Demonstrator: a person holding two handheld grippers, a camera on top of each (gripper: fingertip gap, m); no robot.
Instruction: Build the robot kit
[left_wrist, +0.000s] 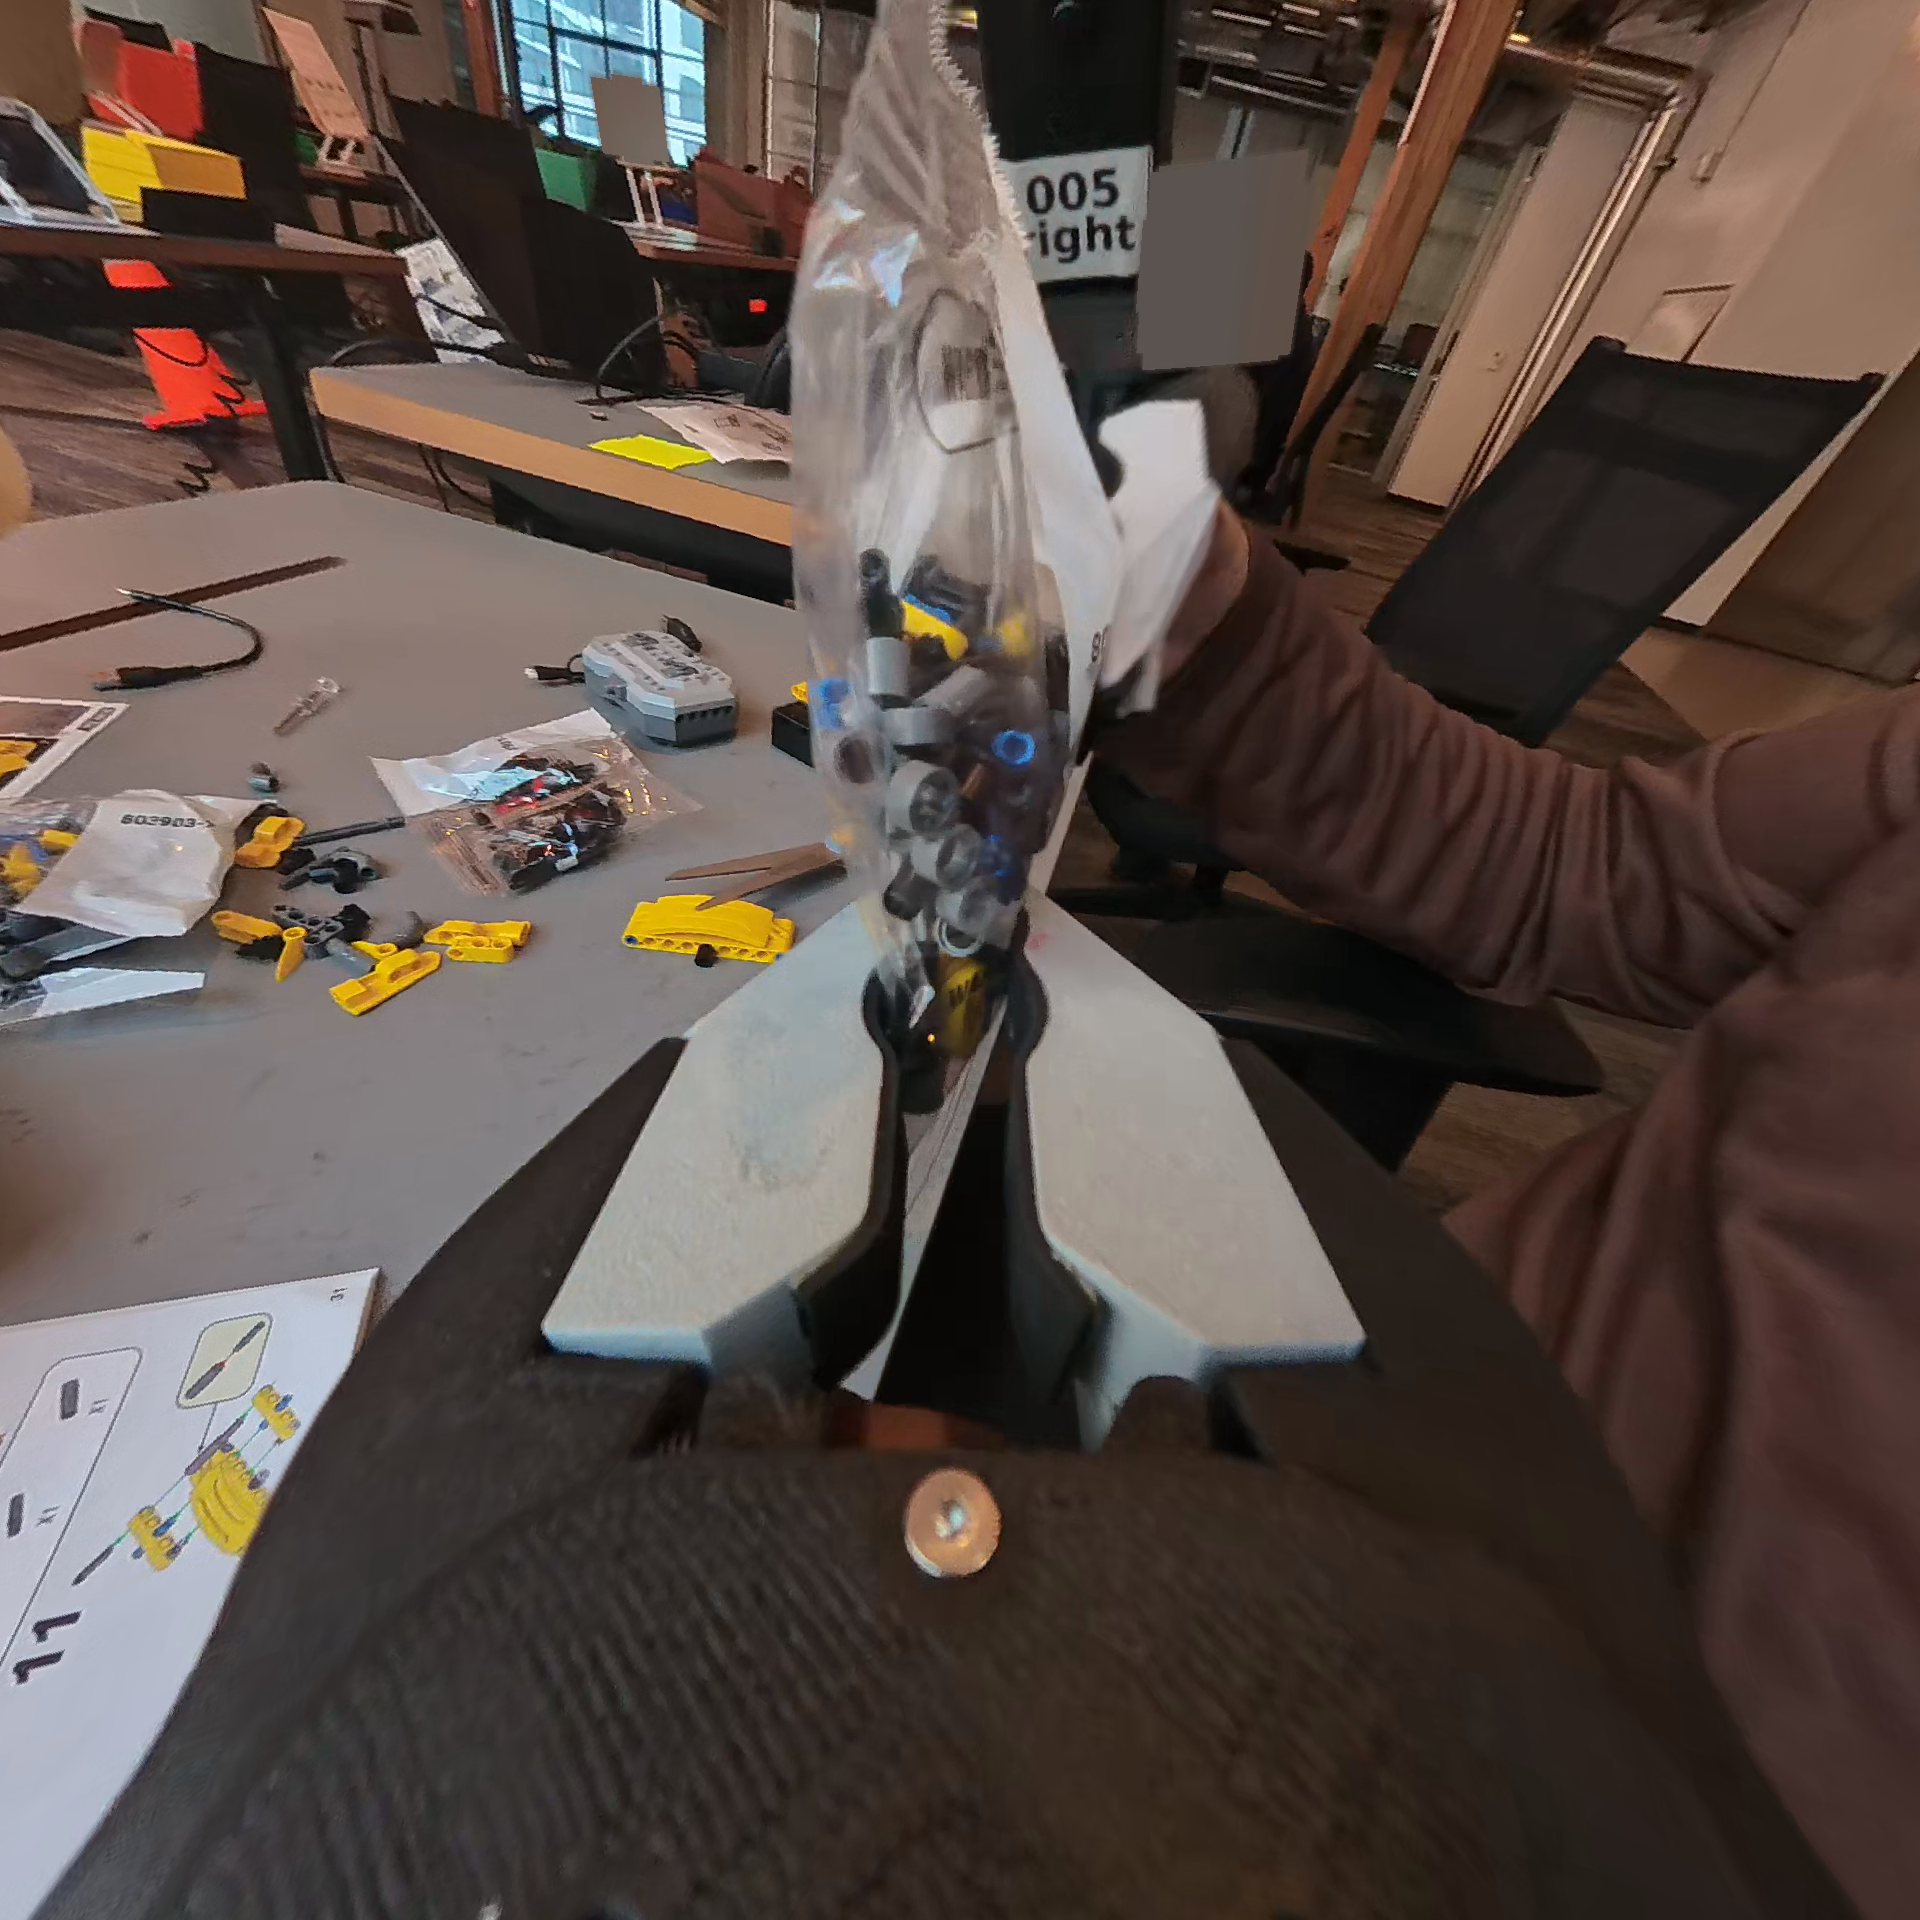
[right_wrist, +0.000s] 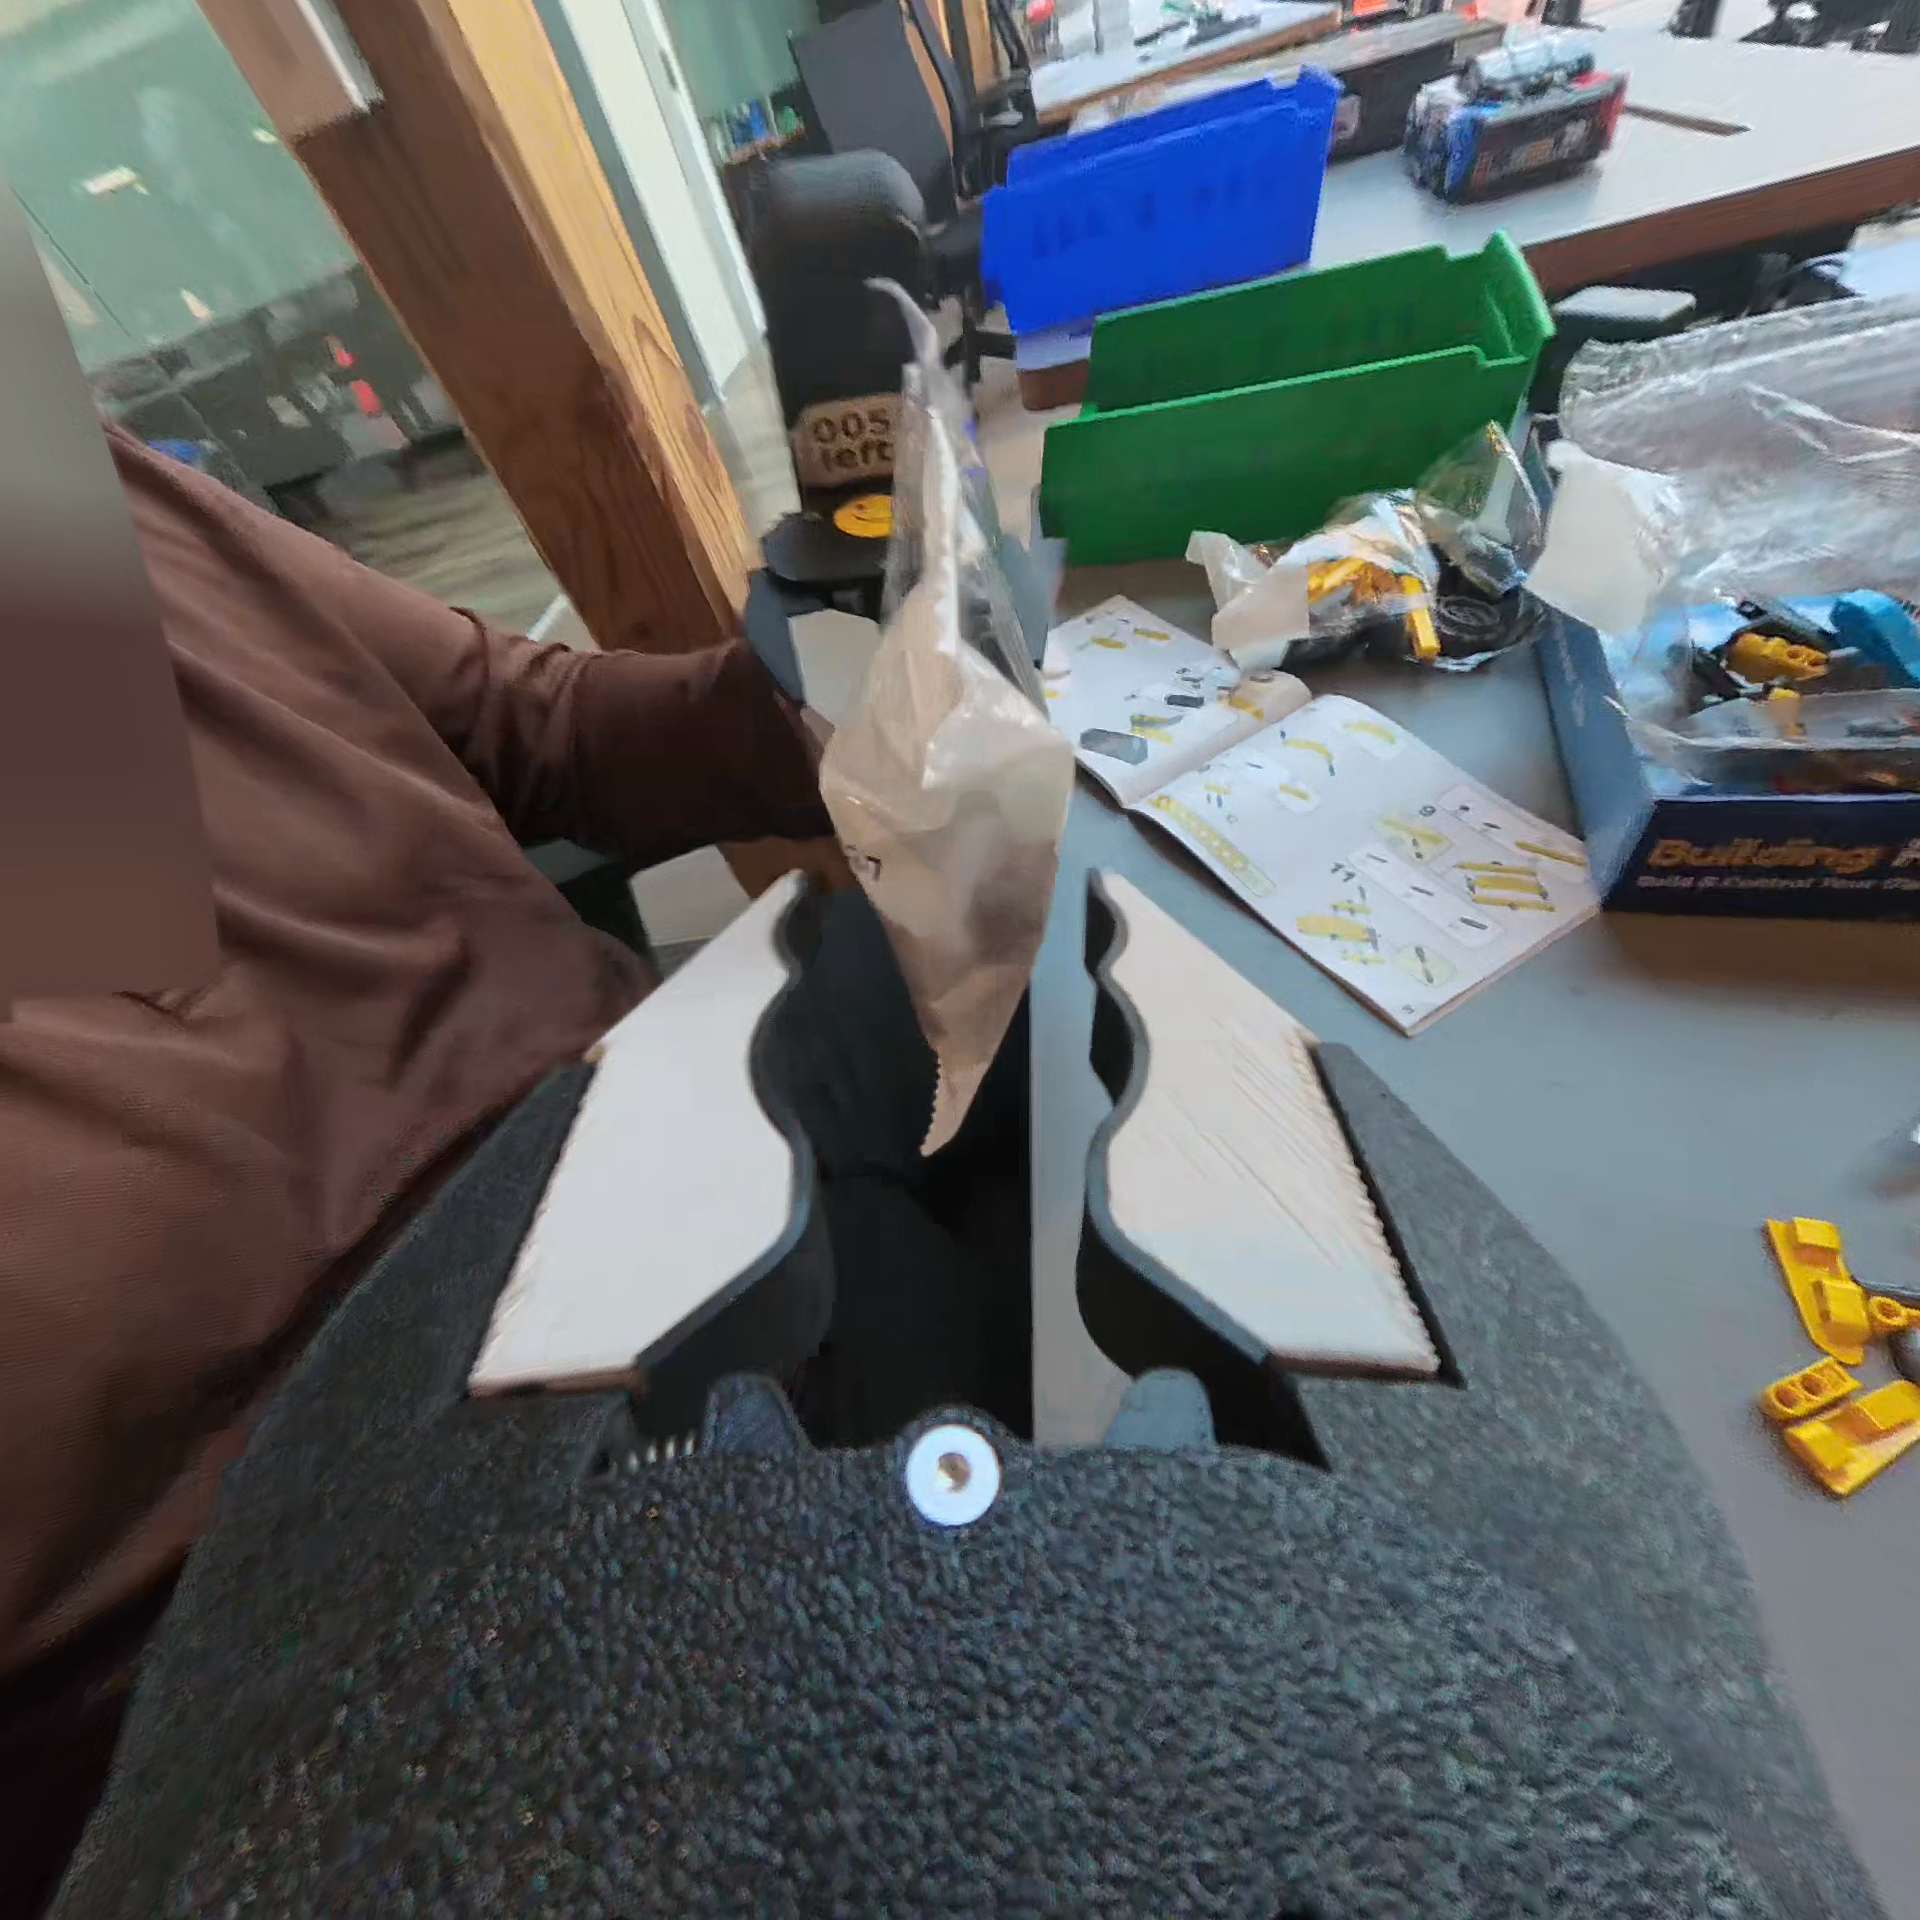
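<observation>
Over a grey worktop (left_wrist: 312, 1122) strewn with yellow parts (left_wrist: 707, 925) and an open instruction booklet (right_wrist: 1330, 821), a sealed-looking clear bag of small pieces (left_wrist: 935, 727) hangs upright, its bottom clamped in the left gripper (left_wrist: 951, 997), while the right gripper (right_wrist: 940, 904) has its fingers apart around the serrated top edge.

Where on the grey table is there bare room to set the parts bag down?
Free: the grey table between the loose yellow pieces and the instruction booklet; also the strip between the booklet and yellow parts. Crowded: around the sealed bags and the box.
</observation>
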